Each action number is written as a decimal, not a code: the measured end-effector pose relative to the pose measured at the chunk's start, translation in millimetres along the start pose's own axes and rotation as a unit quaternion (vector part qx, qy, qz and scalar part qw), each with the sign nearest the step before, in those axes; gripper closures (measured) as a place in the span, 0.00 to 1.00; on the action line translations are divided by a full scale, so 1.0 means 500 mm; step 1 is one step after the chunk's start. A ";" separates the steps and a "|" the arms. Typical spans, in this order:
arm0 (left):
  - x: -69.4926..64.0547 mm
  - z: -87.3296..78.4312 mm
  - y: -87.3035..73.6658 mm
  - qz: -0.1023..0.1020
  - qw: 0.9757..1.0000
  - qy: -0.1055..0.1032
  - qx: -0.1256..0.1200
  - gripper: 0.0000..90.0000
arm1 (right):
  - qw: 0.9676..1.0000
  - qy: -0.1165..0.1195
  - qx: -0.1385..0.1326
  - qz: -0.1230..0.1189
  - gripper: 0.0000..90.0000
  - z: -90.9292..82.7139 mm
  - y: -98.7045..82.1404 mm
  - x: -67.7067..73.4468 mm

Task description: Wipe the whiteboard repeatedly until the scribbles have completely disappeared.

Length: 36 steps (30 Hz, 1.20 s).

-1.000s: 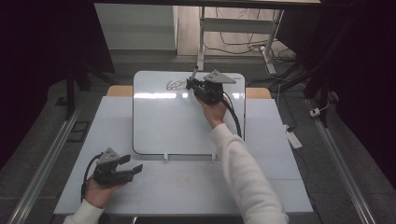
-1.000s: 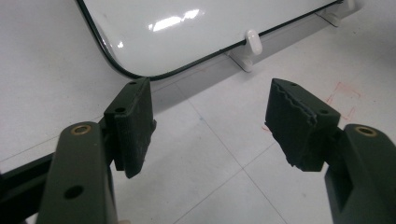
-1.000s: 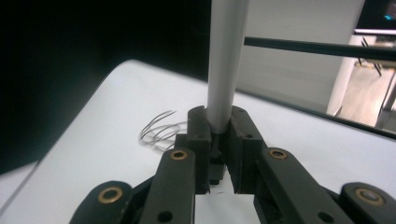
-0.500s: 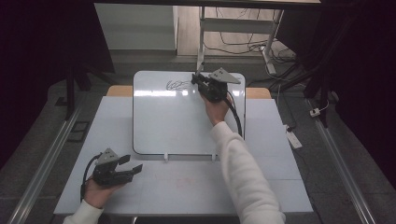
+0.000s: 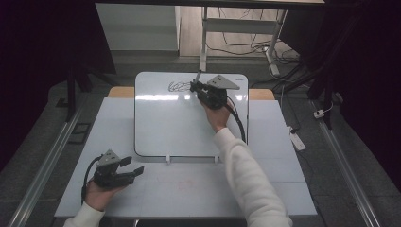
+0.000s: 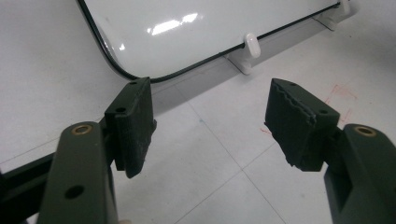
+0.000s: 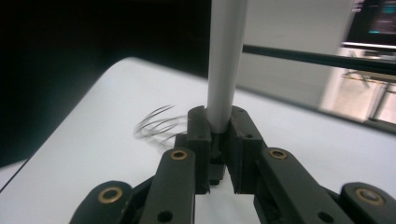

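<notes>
My right gripper clamped on a grey marker upright between its jaws, over the whiteboard's far edge beside the scribble, my left gripper wide open, empty, low over the tabletop near the board's corner

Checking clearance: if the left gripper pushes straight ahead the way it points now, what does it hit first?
Likely the whiteboard's near edge and its white clip. The left gripper, jaws open, has bare table before that; depth is unclear.

We are in a lab or recording room: a pale bench stands between floor rails, dark curtains flank it, and loose cables lie at twelve o'clock.
</notes>
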<state>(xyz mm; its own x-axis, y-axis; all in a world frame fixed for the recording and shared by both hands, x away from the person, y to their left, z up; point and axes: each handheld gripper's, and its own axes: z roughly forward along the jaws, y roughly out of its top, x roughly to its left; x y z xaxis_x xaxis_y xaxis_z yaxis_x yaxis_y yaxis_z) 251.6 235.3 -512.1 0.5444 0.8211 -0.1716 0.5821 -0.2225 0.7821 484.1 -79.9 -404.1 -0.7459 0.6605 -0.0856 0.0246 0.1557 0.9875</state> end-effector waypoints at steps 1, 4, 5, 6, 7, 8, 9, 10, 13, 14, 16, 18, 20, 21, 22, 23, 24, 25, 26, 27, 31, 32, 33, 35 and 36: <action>0.000 0.000 0.000 0.000 1.000 0.000 0.000 0.37 | 1.000 -0.001 0.002 -0.002 0.89 0.001 0.002 -0.001; -0.001 -0.003 -0.001 0.000 1.000 0.000 -0.001 0.37 | 1.000 -0.024 -0.011 0.009 0.89 -0.002 0.011 -0.017; 0.000 -0.002 -0.001 -0.001 1.000 0.001 -0.002 0.37 | 0.998 -0.041 -0.027 0.034 0.89 -0.006 0.020 -0.037; 0.000 -0.002 -0.001 -0.001 1.000 0.001 -0.002 0.37 | 0.998 -0.046 -0.032 0.040 0.89 -0.005 0.022 -0.042; 0.001 0.000 -0.001 -0.002 1.000 0.000 -0.001 0.37 | 0.998 -0.044 -0.033 0.043 0.89 -0.003 0.023 -0.044; 0.001 0.000 -0.001 -0.002 1.000 0.000 -0.001 0.37 | 0.998 -0.038 -0.032 0.045 0.89 0.001 0.021 -0.040; 0.002 0.000 -0.001 -0.002 1.000 0.000 0.000 0.37 | 0.998 -0.027 -0.029 0.041 0.89 0.007 0.018 -0.032; 0.002 0.000 -0.001 -0.002 1.000 0.000 0.000 0.37 | 0.999 -0.015 -0.024 0.035 0.89 0.014 0.015 -0.021; 0.002 -0.003 -0.002 -0.003 1.000 0.002 -0.002 0.37 | 1.000 -0.002 -0.013 0.009 0.89 0.027 0.013 0.001; 0.002 -0.003 -0.002 -0.003 1.000 0.002 -0.003 0.37 | 1.000 -0.009 -0.021 0.011 0.89 0.028 0.016 -0.002; 0.002 -0.004 -0.002 -0.002 1.000 0.001 -0.003 0.37 | 0.998 -0.035 -0.035 0.029 0.89 0.022 0.023 -0.019; 0.003 -0.003 -0.002 -0.003 1.000 0.000 -0.003 0.37 | 0.997 -0.041 -0.041 0.042 0.89 0.018 0.024 -0.031; 0.004 -0.003 -0.002 -0.003 1.000 0.000 -0.003 0.37 | 0.998 -0.039 -0.038 0.038 0.89 0.018 0.023 -0.028; 0.004 -0.002 -0.002 -0.003 1.000 0.000 -0.002 0.37 | 0.999 -0.018 -0.024 0.021 0.89 0.024 0.017 -0.010; 0.004 -0.002 -0.002 -0.003 1.000 0.001 -0.002 0.37 | 0.999 -0.018 -0.024 0.021 0.89 0.024 0.017 -0.010; 0.004 -0.002 -0.002 -0.003 1.000 0.001 -0.001 0.37 | 1.000 0.002 -0.012 0.002 0.89 0.033 0.013 0.010; 0.003 -0.002 -0.002 -0.002 1.000 0.002 -0.001 0.37 | 1.000 0.004 -0.014 0.001 0.89 0.037 0.014 0.014; 0.001 -0.004 -0.002 -0.002 1.000 0.003 -0.002 0.37 | 1.000 0.001 -0.015 0.006 0.89 0.037 0.016 0.012; 0.001 -0.005 -0.003 -0.001 1.000 0.003 -0.003 0.37 | 1.000 -0.008 -0.021 0.011 0.89 0.035 0.018 0.007; 0.001 -0.005 -0.003 -0.001 1.000 0.003 -0.003 0.37 | 0.999 -0.019 -0.026 0.017 0.89 0.032 0.019 -0.001; 0.004 -0.005 -0.003 -0.003 1.000 0.002 -0.003 0.37 | 0.998 -0.039 -0.036 0.031 0.89 0.019 0.023 -0.022; 0.004 -0.004 -0.002 -0.003 1.000 0.002 -0.003 0.37 | 0.998 -0.039 -0.036 0.028 0.89 0.018 0.024 -0.022; 0.004 -0.003 -0.002 -0.002 1.000 0.001 -0.002 0.37 | 0.998 -0.038 -0.036 0.028 0.89 0.019 0.023 -0.019; 0.003 -0.003 -0.002 -0.001 1.000 0.002 -0.002 0.37 | 0.999 -0.024 -0.033 0.032 0.89 0.027 0.019 -0.009; 0.002 -0.004 -0.002 -0.002 1.000 0.002 -0.003 0.37 | 0.999 -0.016 -0.029 0.029 0.89 0.033 0.017 0.000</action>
<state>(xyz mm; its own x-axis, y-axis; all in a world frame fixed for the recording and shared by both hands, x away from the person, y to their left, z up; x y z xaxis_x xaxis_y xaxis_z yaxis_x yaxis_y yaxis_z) 250.2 237.4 -511.8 0.5403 0.8238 -0.1716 0.5803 -0.2171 0.7849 495.1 -66.6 -398.1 -0.7229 0.6902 -0.0321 0.0277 0.0754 0.9968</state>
